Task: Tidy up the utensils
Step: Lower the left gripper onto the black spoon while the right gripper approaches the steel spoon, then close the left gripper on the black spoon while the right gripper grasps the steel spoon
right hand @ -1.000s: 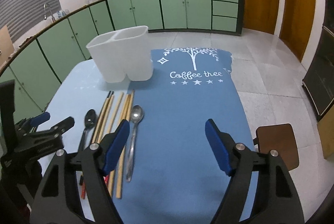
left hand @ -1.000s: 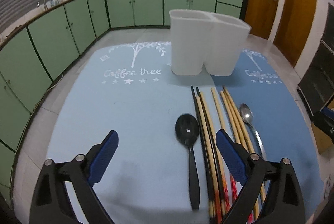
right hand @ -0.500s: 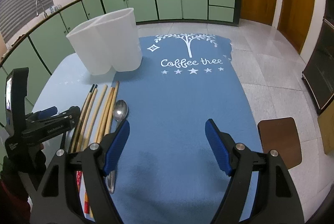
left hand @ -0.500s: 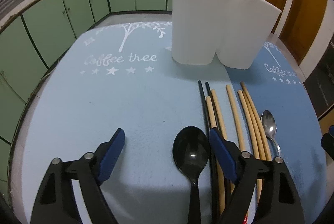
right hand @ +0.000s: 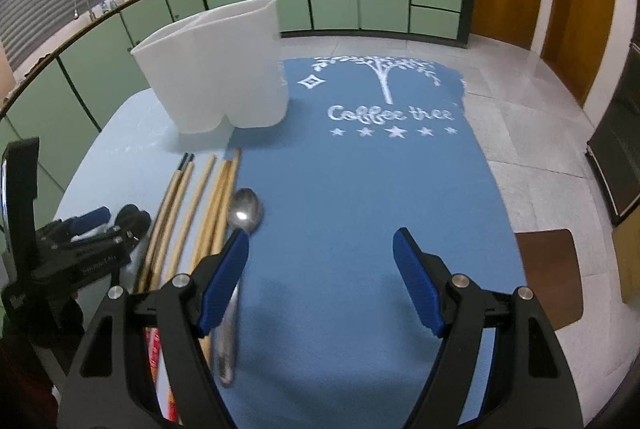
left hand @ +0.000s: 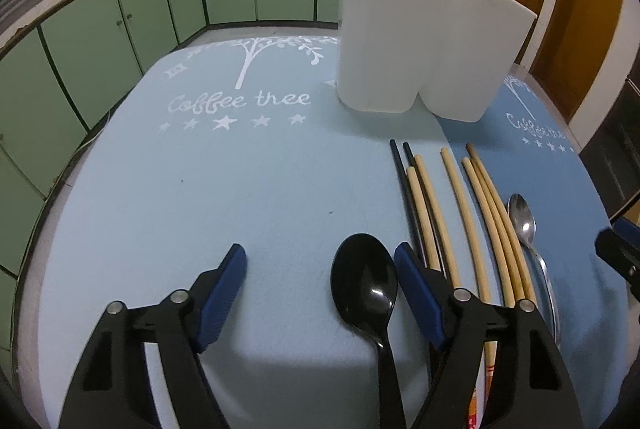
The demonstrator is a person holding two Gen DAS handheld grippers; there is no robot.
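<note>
Left wrist view: the black spoon [left hand: 366, 289] is framed by the left tongs [left hand: 320, 277], parted, lately narrowing, its handle cut off at 6 o'clock. Right tongs [right hand: 320, 263] are seen parted, clamping nothing; the metal spoon [right hand: 245, 213] is blurred at 9 o'clock, its handle partly hidden.

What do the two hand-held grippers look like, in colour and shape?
Both look the same. The left hand-held gripper and the right hand-held gripper each have two black plastic arms with triangular cut-outs and silver rivets. The fingers carry flat blue pads. No cables or sleeves are visible. The left one bears small white lettering, too blurred to read.
</note>
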